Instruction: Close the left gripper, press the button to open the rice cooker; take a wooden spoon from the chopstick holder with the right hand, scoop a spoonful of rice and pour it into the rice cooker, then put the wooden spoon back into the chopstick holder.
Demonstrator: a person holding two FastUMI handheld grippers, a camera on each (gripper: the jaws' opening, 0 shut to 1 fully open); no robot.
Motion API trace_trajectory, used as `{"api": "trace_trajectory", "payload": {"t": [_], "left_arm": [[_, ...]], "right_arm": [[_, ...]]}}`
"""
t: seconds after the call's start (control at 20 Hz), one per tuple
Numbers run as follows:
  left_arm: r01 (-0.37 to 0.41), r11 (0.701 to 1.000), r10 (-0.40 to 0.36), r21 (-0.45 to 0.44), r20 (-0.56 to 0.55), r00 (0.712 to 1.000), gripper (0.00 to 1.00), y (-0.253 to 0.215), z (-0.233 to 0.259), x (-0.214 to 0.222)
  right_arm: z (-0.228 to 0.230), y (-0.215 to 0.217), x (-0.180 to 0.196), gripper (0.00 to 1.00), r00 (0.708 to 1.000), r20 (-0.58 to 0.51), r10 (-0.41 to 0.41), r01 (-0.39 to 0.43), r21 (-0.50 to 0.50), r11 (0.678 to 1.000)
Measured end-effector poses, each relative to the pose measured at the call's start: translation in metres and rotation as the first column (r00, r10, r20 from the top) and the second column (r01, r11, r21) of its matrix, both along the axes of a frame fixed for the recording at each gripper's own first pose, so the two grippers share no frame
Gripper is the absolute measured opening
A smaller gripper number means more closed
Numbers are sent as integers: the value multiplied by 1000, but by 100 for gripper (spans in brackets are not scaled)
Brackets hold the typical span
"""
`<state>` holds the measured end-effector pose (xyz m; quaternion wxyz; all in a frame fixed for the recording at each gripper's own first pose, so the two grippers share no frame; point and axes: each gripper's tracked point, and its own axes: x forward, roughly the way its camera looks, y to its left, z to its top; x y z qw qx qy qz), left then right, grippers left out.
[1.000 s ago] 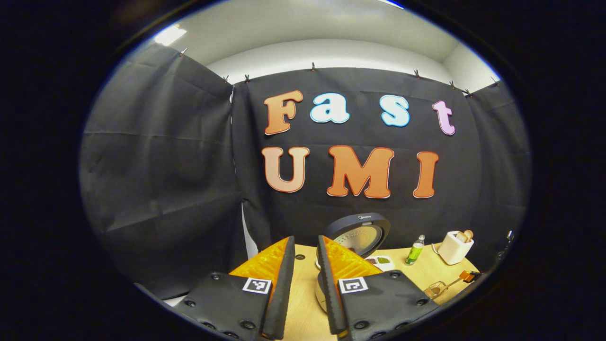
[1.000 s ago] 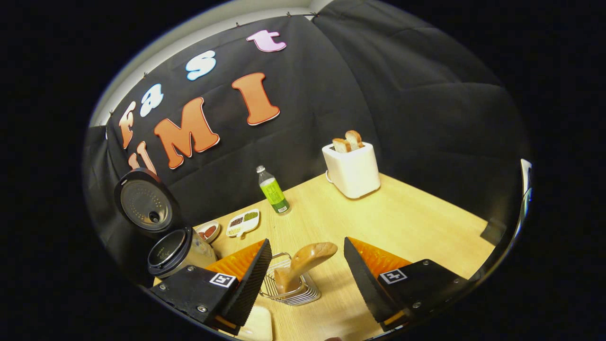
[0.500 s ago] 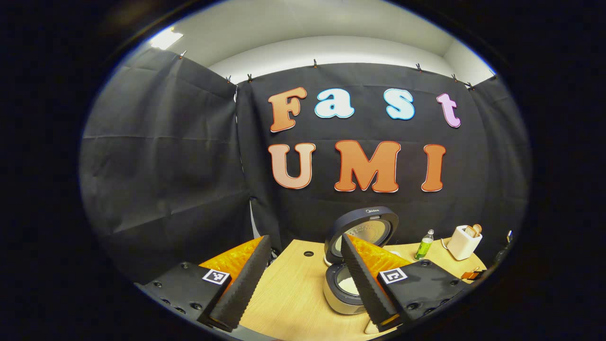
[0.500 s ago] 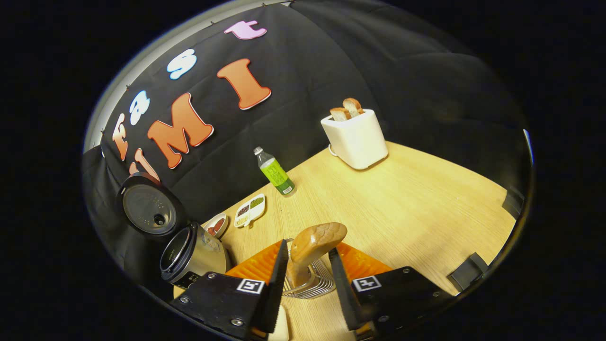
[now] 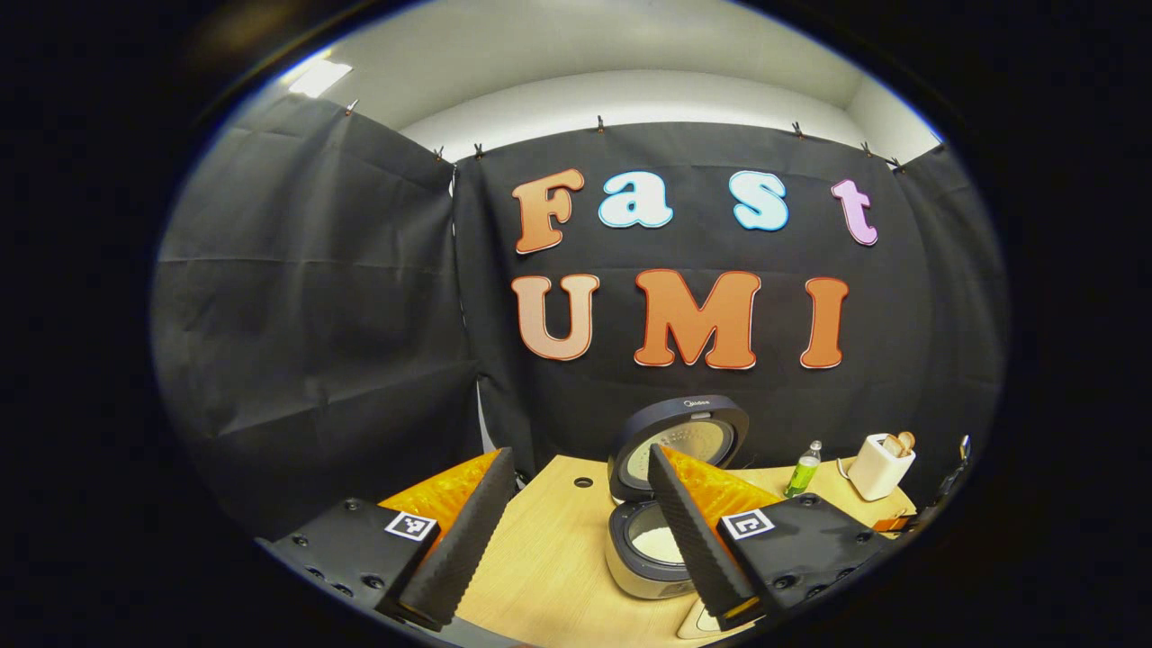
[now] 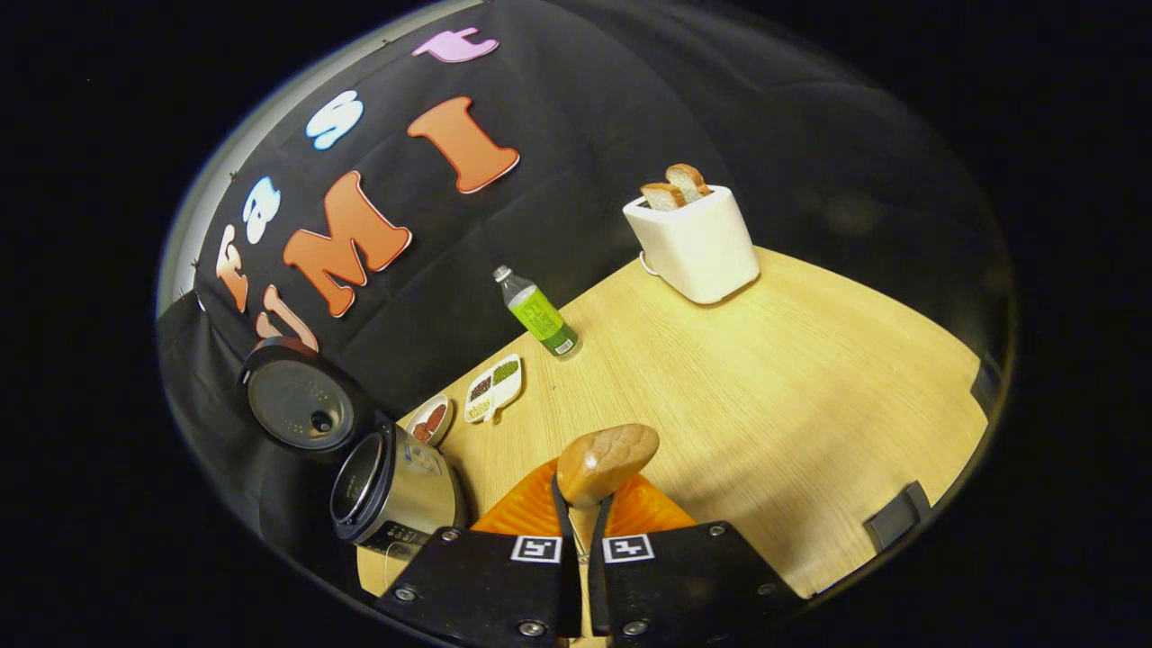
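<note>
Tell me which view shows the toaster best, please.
The right gripper view: the white toaster stands large at the table's far edge, two bread slices poking out. In the left gripper view it is only a small shape at the far right.

Place: staged kitchen booth, not a real home
Walls: black cloth (image 5: 315, 297) clipped up behind the wooden table (image 6: 765, 378)
Kitchenware: toaster (image 6: 695, 238) at table's back; rice cooker (image 6: 391, 490) at its left end

Bright overhead light, sharp focus, strong fisheye bending at the edges, soft shadows on the table (image 6: 810, 378).
</note>
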<state>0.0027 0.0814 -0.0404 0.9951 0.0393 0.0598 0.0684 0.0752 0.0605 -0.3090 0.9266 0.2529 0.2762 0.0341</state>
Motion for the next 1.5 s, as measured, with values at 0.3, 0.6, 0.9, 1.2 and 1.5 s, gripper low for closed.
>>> {"api": "trace_trajectory", "payload": {"t": [0.3, 0.6, 0.9, 1.2, 1.5], "left_arm": [[115, 993, -115, -4, 20, 993, 97, 2, 4, 32], [232, 972, -232, -43, 10, 973, 99, 15, -6, 65], [304, 951, -304, -63, 3, 953, 100, 27, -13, 87], [322, 945, -323, -55, -32, 946, 97, 47, -28, 89], [317, 947, -319, -47, -52, 946, 97, 62, -36, 85]], "right_arm": [[67, -8, -14, 2, 989, 93, -117, 126, -107, 986], [121, 20, -61, 2, 964, 170, -203, 237, -215, 947], [133, 95, -92, 2, 970, 194, -146, 204, -322, 925], [70, 137, -91, 2, 987, 96, -132, 160, -398, 904], [21, 142, -88, 2, 984, 64, -165, 173, -538, 825]]}}
